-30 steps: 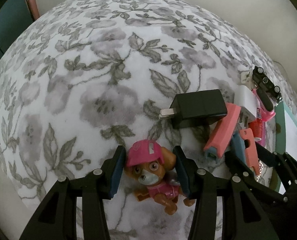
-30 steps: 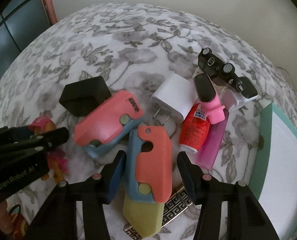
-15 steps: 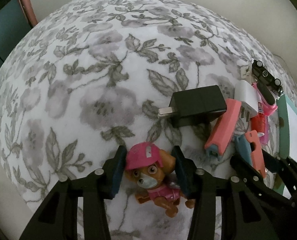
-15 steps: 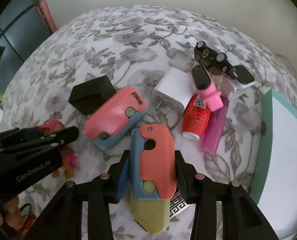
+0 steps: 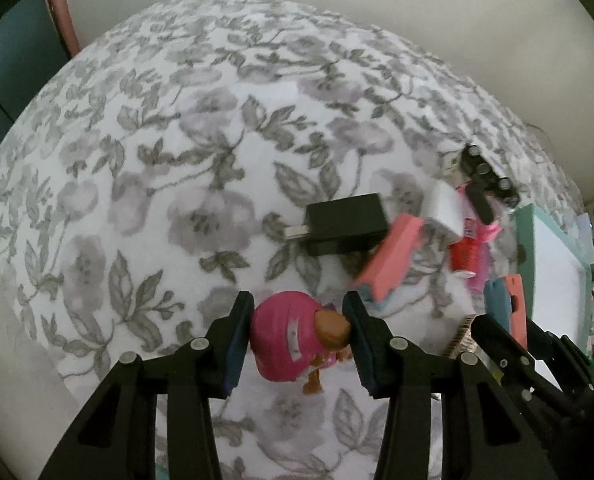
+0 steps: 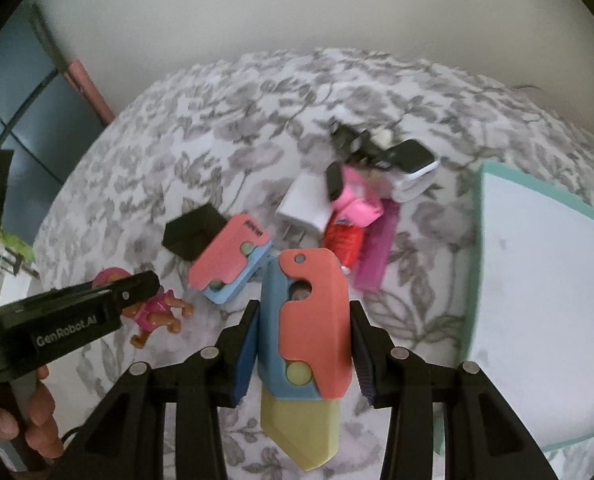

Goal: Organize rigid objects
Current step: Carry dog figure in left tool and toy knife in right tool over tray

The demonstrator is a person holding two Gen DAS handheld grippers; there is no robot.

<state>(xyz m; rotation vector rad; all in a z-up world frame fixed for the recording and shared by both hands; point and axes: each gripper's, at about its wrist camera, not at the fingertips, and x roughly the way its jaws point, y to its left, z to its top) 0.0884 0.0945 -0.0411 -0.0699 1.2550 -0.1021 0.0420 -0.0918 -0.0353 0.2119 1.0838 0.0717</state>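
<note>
My left gripper (image 5: 297,304) is shut on a toy puppy (image 5: 289,340) with a pink helmet, held just above the flowered bedspread (image 5: 177,160). In the right wrist view the puppy (image 6: 157,308) hangs from the left gripper (image 6: 137,286) at the left. My right gripper (image 6: 304,312) is shut on a coral and blue toy knife (image 6: 309,320) with a yellow-green blade, lifted off the cloth. The left wrist view shows that knife (image 5: 505,304) at the right edge.
A pile lies on the bedspread: a black charger (image 6: 195,236), a second coral and blue toy knife (image 6: 229,256), a white charger (image 6: 303,208), a red bottle (image 6: 343,236), a magenta lighter (image 6: 375,248) and a black toy car (image 5: 485,172). A teal-rimmed white tray (image 6: 477,240) sits at the right. A hand (image 6: 37,420) grips the left handle.
Both grippers have risen with their objects. The right jaws closed onto the toy knife and lifted it. The puppy has tipped so its helmet faces the camera.
</note>
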